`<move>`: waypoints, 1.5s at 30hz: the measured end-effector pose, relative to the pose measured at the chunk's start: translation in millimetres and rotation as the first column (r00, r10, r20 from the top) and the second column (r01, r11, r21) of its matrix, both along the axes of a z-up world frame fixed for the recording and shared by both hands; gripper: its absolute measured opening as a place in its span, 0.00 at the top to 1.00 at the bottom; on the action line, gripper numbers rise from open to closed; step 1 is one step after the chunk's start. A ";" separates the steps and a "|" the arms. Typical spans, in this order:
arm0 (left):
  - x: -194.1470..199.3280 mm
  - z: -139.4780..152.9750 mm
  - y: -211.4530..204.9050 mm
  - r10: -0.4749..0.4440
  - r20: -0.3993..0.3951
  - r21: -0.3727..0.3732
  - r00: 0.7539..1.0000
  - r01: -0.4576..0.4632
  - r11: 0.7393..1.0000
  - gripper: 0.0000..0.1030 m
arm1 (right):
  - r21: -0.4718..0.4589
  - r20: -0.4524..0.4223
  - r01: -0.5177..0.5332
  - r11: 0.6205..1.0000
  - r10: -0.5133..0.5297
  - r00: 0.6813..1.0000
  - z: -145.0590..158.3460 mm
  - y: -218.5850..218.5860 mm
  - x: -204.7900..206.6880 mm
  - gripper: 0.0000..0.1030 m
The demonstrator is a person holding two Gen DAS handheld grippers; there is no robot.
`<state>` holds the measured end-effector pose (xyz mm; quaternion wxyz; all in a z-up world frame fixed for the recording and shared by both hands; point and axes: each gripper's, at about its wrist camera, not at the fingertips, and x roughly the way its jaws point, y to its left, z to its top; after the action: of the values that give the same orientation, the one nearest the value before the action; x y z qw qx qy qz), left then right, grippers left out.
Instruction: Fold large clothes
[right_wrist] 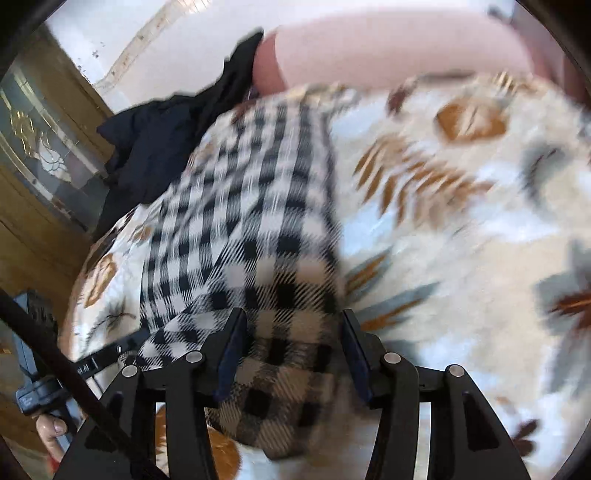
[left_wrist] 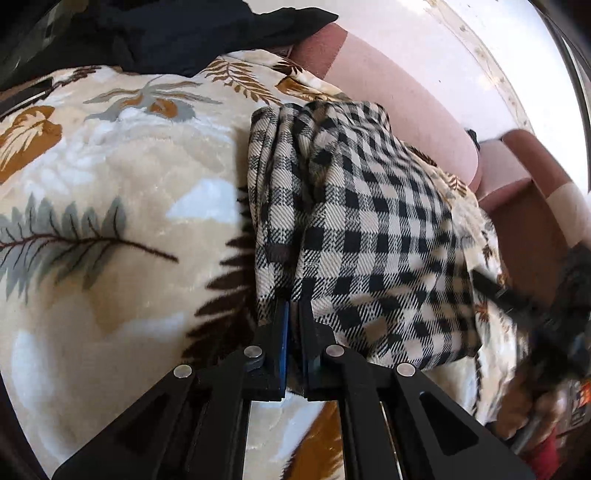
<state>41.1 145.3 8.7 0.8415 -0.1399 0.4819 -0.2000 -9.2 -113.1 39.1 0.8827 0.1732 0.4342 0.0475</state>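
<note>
A black-and-cream checked garment (left_wrist: pixel 362 229) lies folded into a long strip on a leaf-patterned blanket (left_wrist: pixel 110 177). My left gripper (left_wrist: pixel 294 314) is shut on the near left edge of the checked garment. In the right wrist view the same checked garment (right_wrist: pixel 251 229) runs away from me, blurred by motion. My right gripper (right_wrist: pixel 293 332) is open, its jaws standing wide apart over the garment's near end. The right gripper also shows blurred at the right edge of the left wrist view (left_wrist: pixel 524 306).
A dark garment (left_wrist: pixel 177 33) lies heaped at the blanket's far end, also seen in the right wrist view (right_wrist: pixel 162 147). A pink sofa back (left_wrist: pixel 399 110) runs behind the blanket. A wooden glass-front cabinet (right_wrist: pixel 44 147) stands to the left.
</note>
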 end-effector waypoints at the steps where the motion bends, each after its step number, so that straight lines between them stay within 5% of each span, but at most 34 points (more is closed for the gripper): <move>1: -1.5 0.2 0.1 0.001 0.006 0.002 1.000 -0.001 1.000 0.95 | -0.034 0.032 0.025 0.999 -0.024 0.999 9.3 -2.7 -7.1 0.46; 5: -2.7 1.0 3.8 0.016 0.000 -0.027 1.000 -0.016 1.000 0.95 | -0.123 0.125 0.047 0.991 -0.031 0.992 46.3 14.5 -10.9 0.47; 8: -4.5 4.2 6.0 0.021 -0.004 -0.044 1.000 -0.021 0.999 0.95 | -0.127 0.098 -0.061 0.990 0.074 0.992 56.0 47.6 14.0 0.77; 12: -10.2 12.1 17.7 0.028 -0.002 -0.084 1.000 -0.028 0.996 0.95 | -0.155 0.042 -0.190 0.969 0.199 0.979 48.3 100.5 54.5 0.89; 17: -9.3 21.1 45.3 0.107 0.025 -0.073 0.994 -0.105 0.992 0.95 | -0.171 -0.048 -0.213 0.962 0.207 0.977 15.1 140.5 114.9 0.90; 24: 2.2 23.1 70.4 0.185 0.027 -0.054 0.982 -0.184 0.982 0.94 | -0.030 -0.148 -0.311 0.950 0.304 0.941 -21.9 186.4 153.0 0.90; 27: 2.7 24.7 73.7 0.204 0.032 -0.043 0.978 -0.202 0.978 0.91 | -0.048 -0.161 -0.358 0.932 0.346 0.924 -27.9 202.8 147.7 0.90; 30: 0.7 25.5 77.3 0.229 0.048 -0.042 0.972 -0.227 0.973 0.64 | 0.054 -0.067 -0.353 0.934 0.356 0.932 -2.7 186.1 128.8 0.90; 35: 3.3 23.8 77.9 0.246 0.034 -0.058 0.969 -0.244 0.968 0.59 | 0.121 0.047 -0.266 0.956 0.262 0.964 27.9 122.7 80.9 0.90; 40: 3.0 20.0 69.7 0.244 0.035 -0.033 0.969 -0.243 0.969 0.58 | 0.244 -0.014 -0.177 0.954 0.186 0.983 -4.7 75.9 60.4 0.89; 43: 4.0 17.6 68.7 0.253 0.031 -0.025 0.967 -0.252 0.967 0.55 | 0.356 -0.102 -0.216 0.909 0.268 0.958 -46.2 89.2 42.2 0.89; 45: 4.7 16.7 70.8 0.261 0.029 -0.022 0.965 -0.261 0.965 0.55 | 0.336 -0.089 -0.299 0.893 0.347 0.934 -55.4 115.1 19.4 0.89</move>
<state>45.8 216.1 25.4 0.8666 -0.2067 0.4442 -0.0940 10.2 2.1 -16.3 0.7887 0.2412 0.5072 0.2502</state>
